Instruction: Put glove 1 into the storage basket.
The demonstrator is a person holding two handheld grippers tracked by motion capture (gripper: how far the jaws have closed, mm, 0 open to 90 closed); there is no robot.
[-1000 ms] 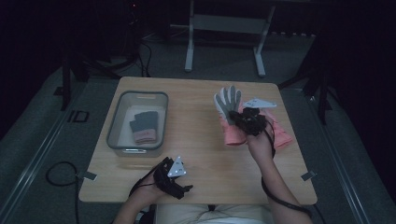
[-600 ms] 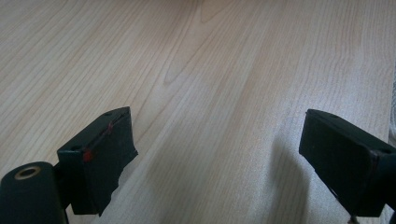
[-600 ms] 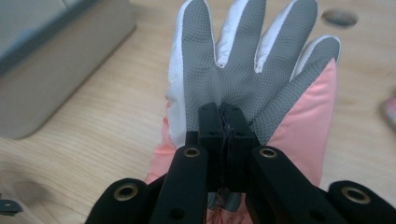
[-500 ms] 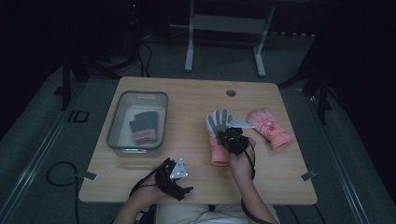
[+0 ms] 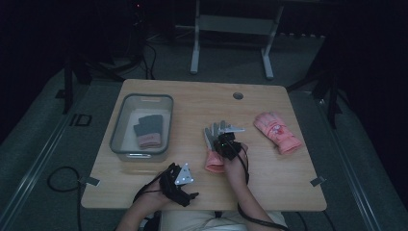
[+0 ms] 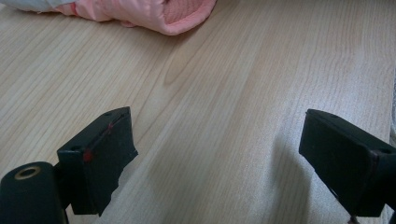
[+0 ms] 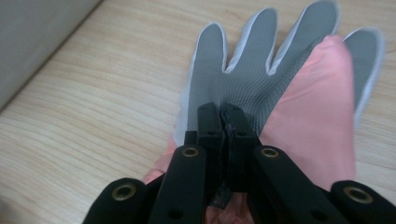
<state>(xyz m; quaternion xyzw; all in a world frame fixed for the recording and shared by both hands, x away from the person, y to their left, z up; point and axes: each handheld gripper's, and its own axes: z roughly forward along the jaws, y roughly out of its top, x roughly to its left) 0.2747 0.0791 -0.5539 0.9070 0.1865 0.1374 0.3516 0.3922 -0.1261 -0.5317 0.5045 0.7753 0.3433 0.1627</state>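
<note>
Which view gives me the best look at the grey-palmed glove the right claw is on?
The right gripper view: the grey-palmed glove shows large there, fingers spread on the table, with the right claw shut on its palm. The high view shows it small and dim mid-table, partly under the hand. The left gripper view catches a pink cuff at its top edge.

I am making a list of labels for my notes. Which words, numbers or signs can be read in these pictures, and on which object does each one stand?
"ID": large letters on the floor left of the table, seen in the high view; the reading is uncertain.
Second pink glove: a small printed picture, too blurred to read.
Gloved pair in the right gripper, bin, left gripper: no text visible.
</note>
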